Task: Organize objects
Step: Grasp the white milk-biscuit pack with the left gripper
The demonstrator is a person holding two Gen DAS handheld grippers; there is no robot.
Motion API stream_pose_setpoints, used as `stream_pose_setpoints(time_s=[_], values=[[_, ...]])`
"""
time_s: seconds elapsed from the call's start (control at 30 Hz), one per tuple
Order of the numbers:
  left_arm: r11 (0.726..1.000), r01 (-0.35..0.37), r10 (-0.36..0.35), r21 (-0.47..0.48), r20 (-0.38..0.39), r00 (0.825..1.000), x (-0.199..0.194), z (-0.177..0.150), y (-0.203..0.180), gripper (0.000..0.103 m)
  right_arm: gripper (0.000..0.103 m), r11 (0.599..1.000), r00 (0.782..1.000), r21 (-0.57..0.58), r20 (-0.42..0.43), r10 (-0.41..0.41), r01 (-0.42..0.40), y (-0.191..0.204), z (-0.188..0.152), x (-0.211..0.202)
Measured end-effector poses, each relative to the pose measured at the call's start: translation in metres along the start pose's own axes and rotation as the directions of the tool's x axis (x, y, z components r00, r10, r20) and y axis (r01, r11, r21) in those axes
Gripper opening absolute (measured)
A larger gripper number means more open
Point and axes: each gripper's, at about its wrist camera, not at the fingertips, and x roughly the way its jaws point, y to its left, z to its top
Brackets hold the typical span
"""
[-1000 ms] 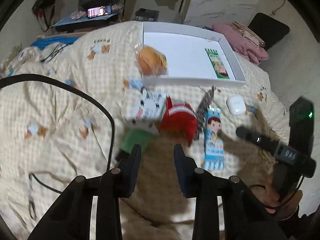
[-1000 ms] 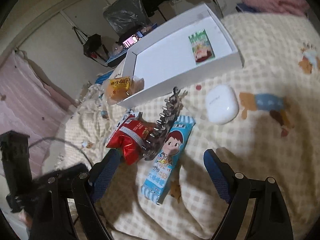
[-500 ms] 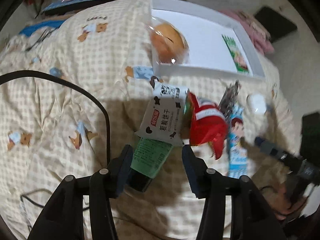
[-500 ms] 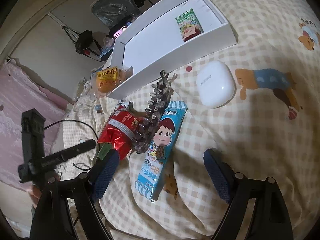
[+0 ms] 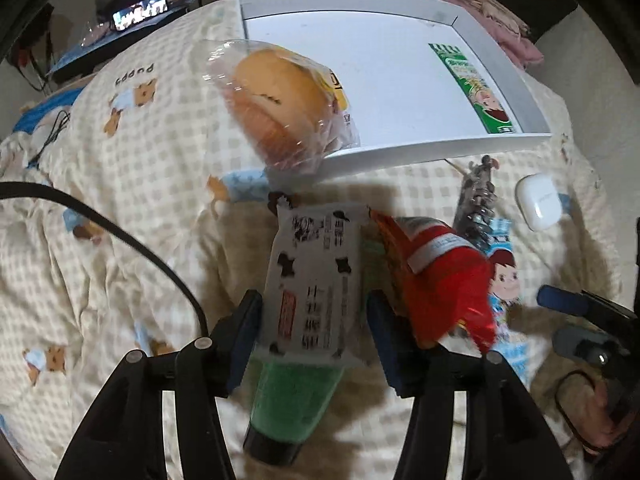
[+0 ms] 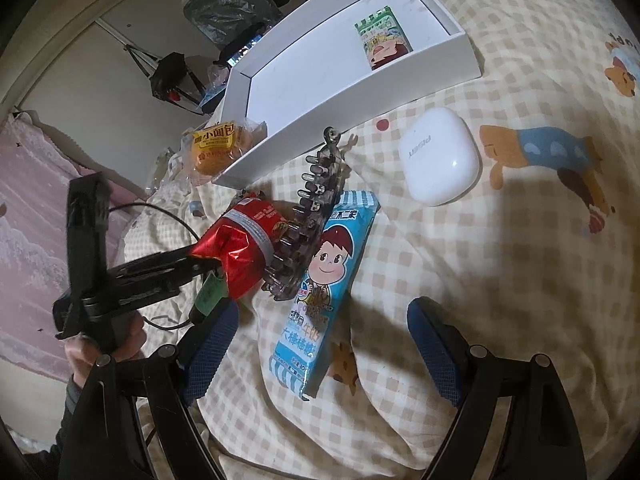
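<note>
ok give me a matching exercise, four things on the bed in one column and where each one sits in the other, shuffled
Things:
1. green snack packet
2. bun in clear wrap
3. cow-print packet
4. white earbud case

Places:
A. between the left tongs' fingers
B. flat inside the white box
C. alone on the checked blanket, right of the blue candy packet
D. leaning on the box's corner, outside it

Pairs: 1-B, 2-D, 3-A, 4-C
</note>
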Motion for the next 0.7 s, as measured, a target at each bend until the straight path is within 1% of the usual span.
stream_pose_setpoints(time_s=[0.03,0.1,0.13,0.17,0.2,0.33,0.47,0.53,0.6,0.7], values=[[1.000,0.007,-0.006,-0.020,0.018,1.000,0.000,0.000,0.002,0.049,0.087,1.000,1.000,0.001,-0.001,0.001,-0.001,0.000,0.000,0.000],[0.999,0.017,-0.016,-0.047,0.022,1.000,-0.005,-0.004,0.005,0.049,0.087,1.000,1.000,0.002,-0.001,0.002,-0.002,0.000,0.000,0.000],[0.999,0.002,-0.001,-0.052,0.022,1.000,-0.009,-0.006,0.007,0.049,0.087,1.000,1.000,0.002,-0.002,0.003,-0.003,0.000,0.000,0.000],[0.998,-0.029,0.031,-0.058,0.035,0.999,-0.017,-0.012,0.009,0.049,0.087,1.000,1.000,0.002,-0.002,0.003,-0.003,0.000,0.000,0.000],[0.997,-0.038,0.041,-0.061,0.048,0.998,-0.023,-0.015,0.010,0.049,0.087,1.000,1.000,0.003,-0.003,0.003,-0.003,0.000,0.000,0.001],[0.993,-0.033,0.043,-0.114,0.091,0.995,-0.054,-0.027,0.023,0.049,0.087,1.000,1.000,0.003,-0.008,0.004,-0.004,0.000,0.000,0.001],[0.989,-0.040,0.060,-0.142,0.144,0.988,-0.077,-0.033,0.020,0.049,0.087,1.000,1.000,0.008,-0.012,0.009,-0.009,0.000,0.000,0.001],[0.986,0.023,0.010,-0.166,0.194,0.981,-0.092,-0.037,0.017,0.049,0.087,1.000,1.000,0.011,-0.014,0.012,-0.012,-0.001,-0.001,0.001],[0.982,0.070,-0.028,-0.177,0.230,0.973,-0.101,-0.040,0.012,0.049,0.087,1.000,1.000,0.010,-0.013,0.013,-0.013,-0.001,0.000,0.001],[0.980,0.092,-0.042,-0.174,0.271,0.962,-0.112,-0.048,-0.009,0.049,0.087,1.000,1.000,0.008,-0.012,0.019,-0.018,0.000,0.000,0.002]])
